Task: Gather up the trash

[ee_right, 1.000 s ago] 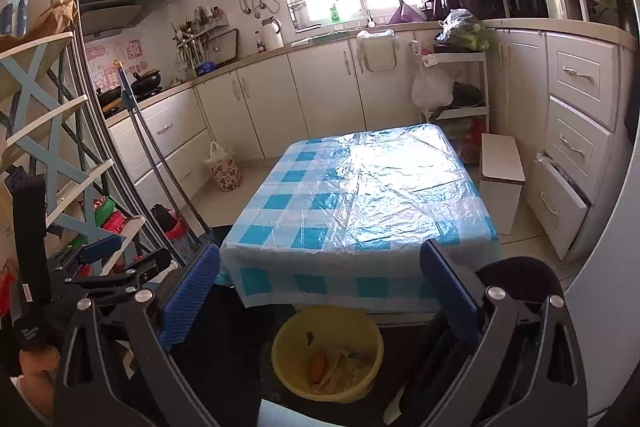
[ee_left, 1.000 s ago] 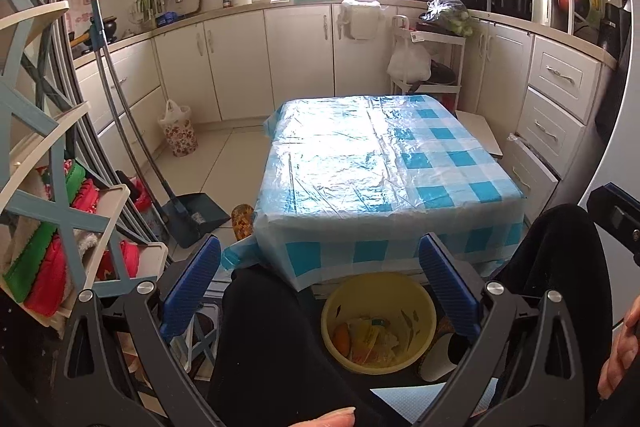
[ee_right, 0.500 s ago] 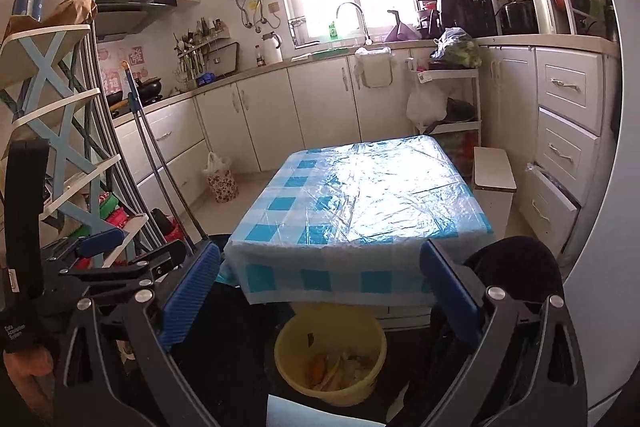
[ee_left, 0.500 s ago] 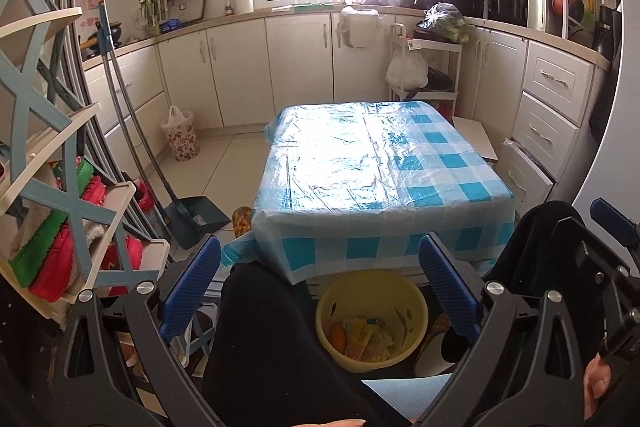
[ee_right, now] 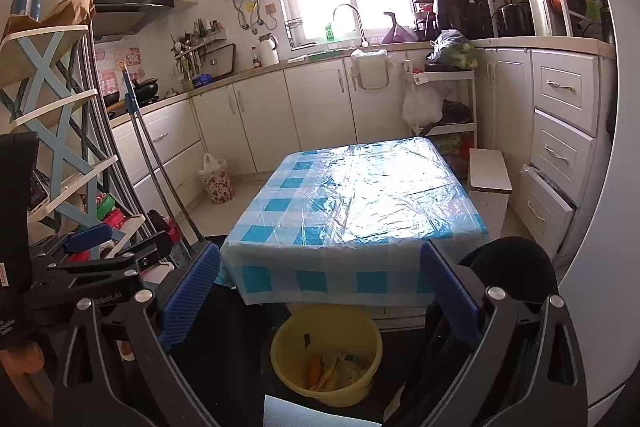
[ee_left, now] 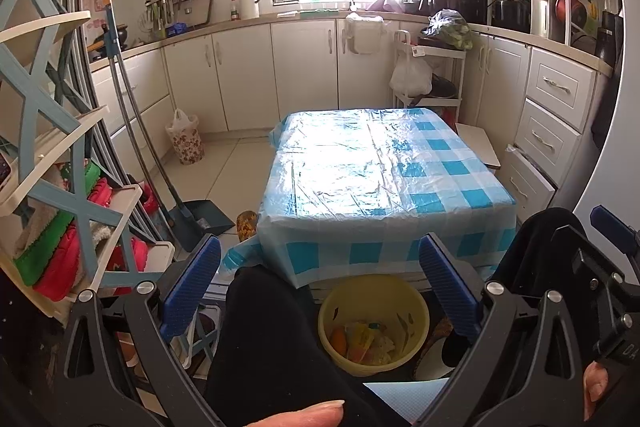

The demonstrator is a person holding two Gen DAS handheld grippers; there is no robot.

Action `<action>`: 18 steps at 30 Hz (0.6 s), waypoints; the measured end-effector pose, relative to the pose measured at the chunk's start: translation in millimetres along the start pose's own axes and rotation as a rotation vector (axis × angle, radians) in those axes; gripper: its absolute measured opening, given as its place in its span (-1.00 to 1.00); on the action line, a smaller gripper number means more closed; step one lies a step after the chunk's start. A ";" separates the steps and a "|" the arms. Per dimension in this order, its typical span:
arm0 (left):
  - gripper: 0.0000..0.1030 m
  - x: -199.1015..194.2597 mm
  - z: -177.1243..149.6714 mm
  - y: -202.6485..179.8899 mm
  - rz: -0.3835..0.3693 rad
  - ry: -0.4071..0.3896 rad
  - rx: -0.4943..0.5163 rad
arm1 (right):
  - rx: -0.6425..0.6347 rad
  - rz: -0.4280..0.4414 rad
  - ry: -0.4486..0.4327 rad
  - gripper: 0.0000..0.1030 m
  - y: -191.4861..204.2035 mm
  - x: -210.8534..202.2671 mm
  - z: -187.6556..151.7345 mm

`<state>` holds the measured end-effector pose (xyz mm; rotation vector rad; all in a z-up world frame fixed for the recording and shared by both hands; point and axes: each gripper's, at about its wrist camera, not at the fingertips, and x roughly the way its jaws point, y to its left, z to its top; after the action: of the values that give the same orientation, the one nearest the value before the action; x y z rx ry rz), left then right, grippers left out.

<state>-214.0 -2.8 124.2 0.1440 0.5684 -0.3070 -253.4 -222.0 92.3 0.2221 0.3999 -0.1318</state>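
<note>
A yellow bin (ee_left: 374, 323) (ee_right: 326, 357) stands on the floor under the near edge of the table, with mixed scraps and wrappers (ee_left: 362, 341) (ee_right: 334, 369) inside. The table (ee_left: 384, 171) (ee_right: 356, 195) wears a blue-and-white checked plastic cover and nothing lies on it. My left gripper (ee_left: 320, 279) is open and empty, held above the person's black-clad legs (ee_left: 264, 339). My right gripper (ee_right: 320, 287) is open and empty too, above the bin. The other gripper shows at the right edge of the left wrist view and the left edge of the right wrist view.
A shelf rack (ee_left: 60, 163) with red and green cloths stands at the left. A broom and dustpan (ee_left: 200, 219) lean beside it. A floral bag (ee_left: 186, 143), a white stool (ee_right: 490, 175), a trolley (ee_left: 430, 75) and cabinets (ee_left: 248, 79) ring the table.
Both grippers have risen and tilted up a little, so the table and bin sit lower and farther in view. Both stay open and empty.
</note>
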 end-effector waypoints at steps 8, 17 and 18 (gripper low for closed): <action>0.86 -2.9 1.2 -0.2 0.008 -0.010 0.004 | -0.002 0.000 0.000 0.86 -0.6 0.2 0.0; 0.86 -6.3 1.7 0.7 -0.007 -0.025 -0.008 | -0.003 0.002 0.002 0.86 -0.3 0.2 -0.5; 0.86 -7.9 1.0 1.5 -0.013 -0.035 -0.014 | -0.003 0.001 0.002 0.86 0.1 0.0 -0.3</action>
<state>-219.4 0.4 129.4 0.1215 0.5366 -0.3182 -253.5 -221.8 92.0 0.2196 0.4021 -0.1297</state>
